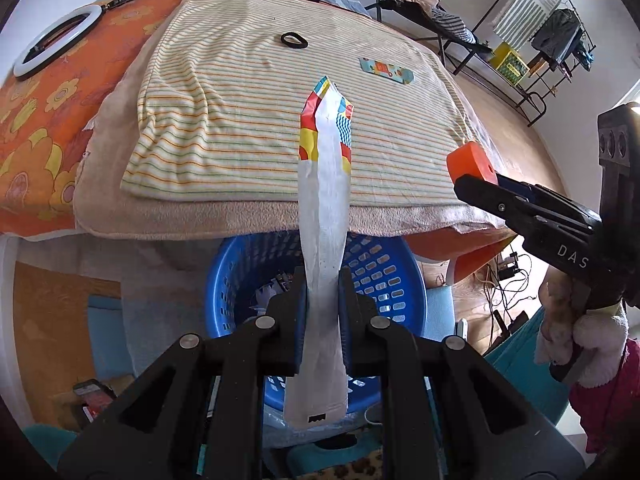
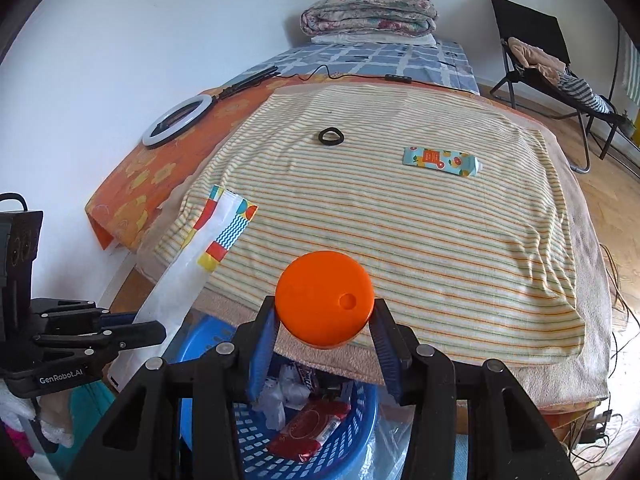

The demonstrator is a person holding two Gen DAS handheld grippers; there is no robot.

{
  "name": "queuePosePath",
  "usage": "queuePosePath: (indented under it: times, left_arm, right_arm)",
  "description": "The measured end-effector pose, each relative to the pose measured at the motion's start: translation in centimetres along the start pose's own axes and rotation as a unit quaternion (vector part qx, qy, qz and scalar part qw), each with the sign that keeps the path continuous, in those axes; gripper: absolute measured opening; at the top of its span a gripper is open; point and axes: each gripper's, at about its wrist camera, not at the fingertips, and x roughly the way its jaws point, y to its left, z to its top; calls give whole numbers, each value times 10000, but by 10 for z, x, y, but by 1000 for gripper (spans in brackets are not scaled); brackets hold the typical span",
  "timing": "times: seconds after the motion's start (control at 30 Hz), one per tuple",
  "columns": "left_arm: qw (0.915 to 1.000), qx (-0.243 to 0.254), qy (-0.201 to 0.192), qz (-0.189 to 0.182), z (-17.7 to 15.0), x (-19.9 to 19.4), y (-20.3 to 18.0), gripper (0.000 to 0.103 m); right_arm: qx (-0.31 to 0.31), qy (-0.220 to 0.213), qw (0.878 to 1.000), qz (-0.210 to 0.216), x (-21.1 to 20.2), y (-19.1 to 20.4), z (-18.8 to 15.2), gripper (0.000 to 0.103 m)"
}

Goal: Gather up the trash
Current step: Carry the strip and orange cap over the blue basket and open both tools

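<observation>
My left gripper (image 1: 323, 280) is shut on a long white wrapper (image 1: 324, 200) with a colourful printed end. It holds the wrapper above the blue basket (image 1: 400, 280); it also shows in the right wrist view (image 2: 192, 264). My right gripper (image 2: 324, 316) is shut on an orange round lid (image 2: 325, 298), held over the basket (image 2: 352, 440) at the bed's near edge; the lid also shows in the left wrist view (image 1: 470, 164). A light blue packet (image 2: 440, 161) lies on the striped blanket (image 2: 400, 232), far right. A black ring (image 2: 330, 136) lies further back.
The basket holds a red packet (image 2: 308, 432) and crumpled white scraps (image 2: 280, 396). A ring light (image 2: 176, 120) and cable lie on the orange sheet at left. A folded quilt (image 2: 368, 12) sits at the bed's far end. A black chair (image 2: 540, 56) stands right.
</observation>
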Motion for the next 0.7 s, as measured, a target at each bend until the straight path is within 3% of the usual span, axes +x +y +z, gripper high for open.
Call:
queuePosePath:
  times: [0.37, 0.7]
  left_arm:
    - [9981, -187, 573, -157, -63, 16, -4, 12]
    - [9936, -428, 1036, -125, -80, 44, 7, 12]
  right_arm:
    - [219, 300, 9990, 268, 0, 12, -57, 47]
    - [274, 758, 9962, 345, 26, 17, -91, 47]
